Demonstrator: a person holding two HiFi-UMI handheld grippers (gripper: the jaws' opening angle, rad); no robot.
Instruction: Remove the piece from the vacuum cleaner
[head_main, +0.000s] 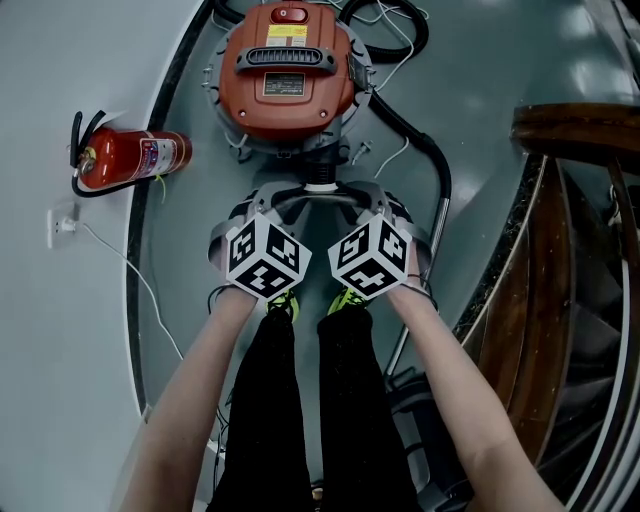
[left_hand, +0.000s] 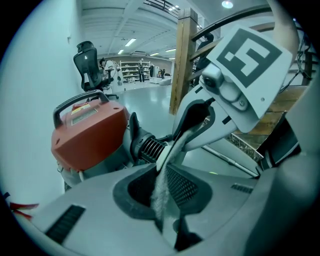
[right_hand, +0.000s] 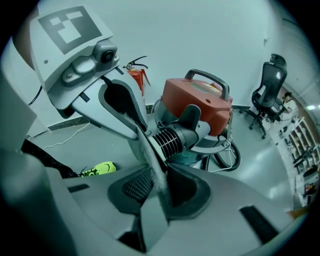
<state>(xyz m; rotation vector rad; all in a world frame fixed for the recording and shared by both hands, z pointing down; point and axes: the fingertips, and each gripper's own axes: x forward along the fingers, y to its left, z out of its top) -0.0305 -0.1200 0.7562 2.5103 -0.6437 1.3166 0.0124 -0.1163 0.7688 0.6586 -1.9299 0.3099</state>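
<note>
The red vacuum cleaner stands on the grey floor ahead of me, also seen in the left gripper view and the right gripper view. A black ribbed hose connector juts from its near side. A small white piece sits at that connector. My left gripper and right gripper meet on it from either side. Each pair of jaws is nearly closed, pinching the thin piece. Most of the piece is hidden by the fingers.
A red fire extinguisher lies by the wall at the left. The black hose curves right of the vacuum, beside a metal wand. A wooden stair rail is at the right. My legs and yellow-green shoes stand below the grippers.
</note>
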